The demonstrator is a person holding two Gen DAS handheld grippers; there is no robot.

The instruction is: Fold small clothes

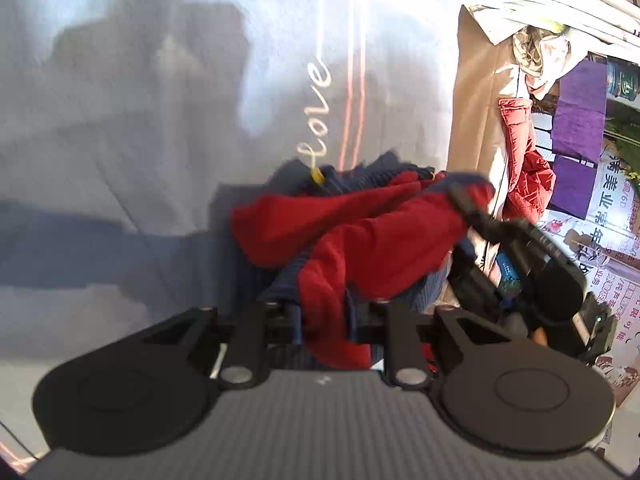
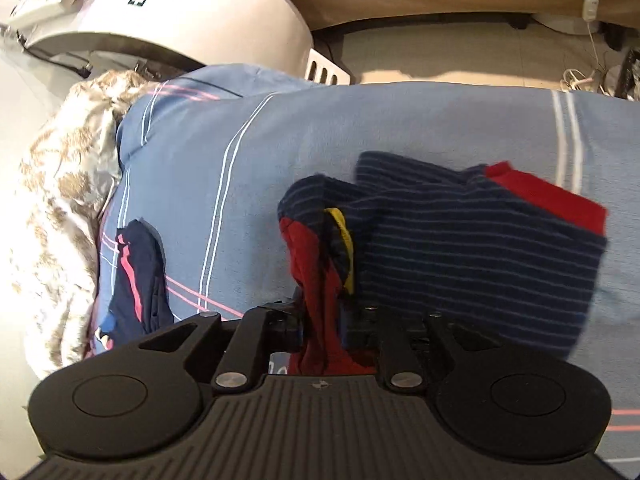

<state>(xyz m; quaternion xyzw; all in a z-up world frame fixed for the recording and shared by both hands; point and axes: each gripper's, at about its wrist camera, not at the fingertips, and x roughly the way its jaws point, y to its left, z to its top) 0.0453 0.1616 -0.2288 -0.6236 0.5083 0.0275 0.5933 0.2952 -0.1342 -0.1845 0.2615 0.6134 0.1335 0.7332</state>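
A small navy striped garment with red panels and a red cuff (image 2: 472, 248) hangs bunched above the blue bed sheet (image 2: 248, 184). My left gripper (image 1: 324, 314) is shut on a red and navy fold of it (image 1: 360, 248). My right gripper (image 2: 326, 320) is shut on another bunched part, red cloth with a yellow tag beside it. In the left wrist view the right gripper (image 1: 470, 204) comes in from the right, its tip buried in the same garment. The cloth hides the fingertips of both grippers.
A second navy garment with pink stripes (image 2: 136, 280) lies on the sheet at the left, beside a floral blanket (image 2: 60, 200). A white machine (image 2: 192, 12) stands beyond the bed. Red clothing (image 1: 524, 160) hangs past the bed's edge, with purple cloth and papers nearby.
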